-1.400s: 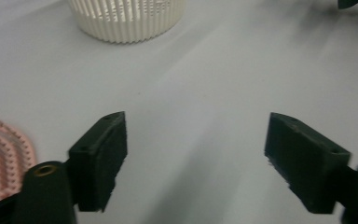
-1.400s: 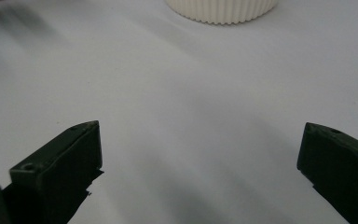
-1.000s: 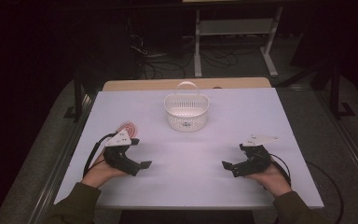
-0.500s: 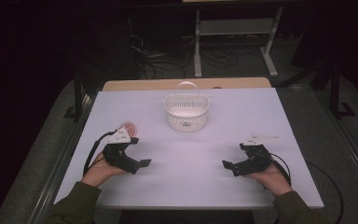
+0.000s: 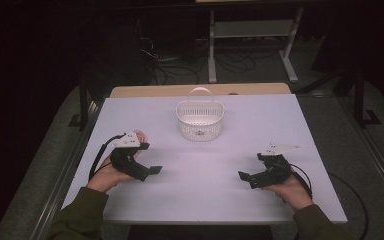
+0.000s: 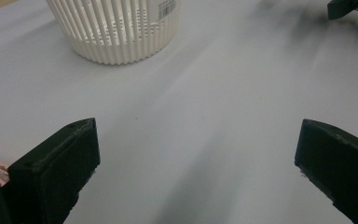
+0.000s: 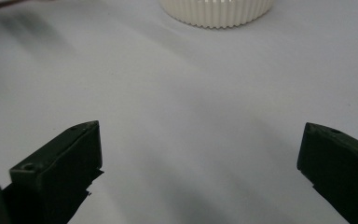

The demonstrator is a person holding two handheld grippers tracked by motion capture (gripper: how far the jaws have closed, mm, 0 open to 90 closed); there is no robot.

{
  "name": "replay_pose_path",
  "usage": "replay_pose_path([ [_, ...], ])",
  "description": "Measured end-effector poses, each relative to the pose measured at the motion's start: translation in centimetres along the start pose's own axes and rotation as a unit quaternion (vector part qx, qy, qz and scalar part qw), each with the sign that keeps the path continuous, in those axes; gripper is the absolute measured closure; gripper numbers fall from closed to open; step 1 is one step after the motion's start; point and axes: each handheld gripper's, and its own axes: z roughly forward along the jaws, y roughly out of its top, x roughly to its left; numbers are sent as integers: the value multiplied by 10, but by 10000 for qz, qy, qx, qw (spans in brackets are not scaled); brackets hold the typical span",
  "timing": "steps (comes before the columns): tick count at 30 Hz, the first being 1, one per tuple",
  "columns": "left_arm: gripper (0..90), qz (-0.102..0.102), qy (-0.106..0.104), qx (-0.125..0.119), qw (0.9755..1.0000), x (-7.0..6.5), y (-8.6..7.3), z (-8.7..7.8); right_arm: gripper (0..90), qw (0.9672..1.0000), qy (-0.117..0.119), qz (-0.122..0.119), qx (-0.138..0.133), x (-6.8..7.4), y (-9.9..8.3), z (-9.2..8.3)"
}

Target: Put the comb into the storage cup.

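**Both grippers rest wide open, with a pink thing beside the left one**

The left gripper sits low on the white table, its jaws spread wide with nothing between them — a ready stance rather than a grasp. Just behind it lies a small pink object, partly hidden by the gripper's grey plate; what it is cannot be told. It is the nearest loose thing, so it is probably what the work concerns.

The right gripper mirrors this on the other side, jaws likewise spread over bare table. Both point inward and forward, towards the white slatted basket standing upright near the far edge — likely the container meant to receive something. In the left gripper view the basket stands ahead and well apart.
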Motion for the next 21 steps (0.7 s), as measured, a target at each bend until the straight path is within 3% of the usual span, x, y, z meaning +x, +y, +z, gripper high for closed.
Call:
replay_pose_path([
  [21,0,9,280,-189,9994,16,14,-9,0,10000,21,-12,29,2,0,1],
])
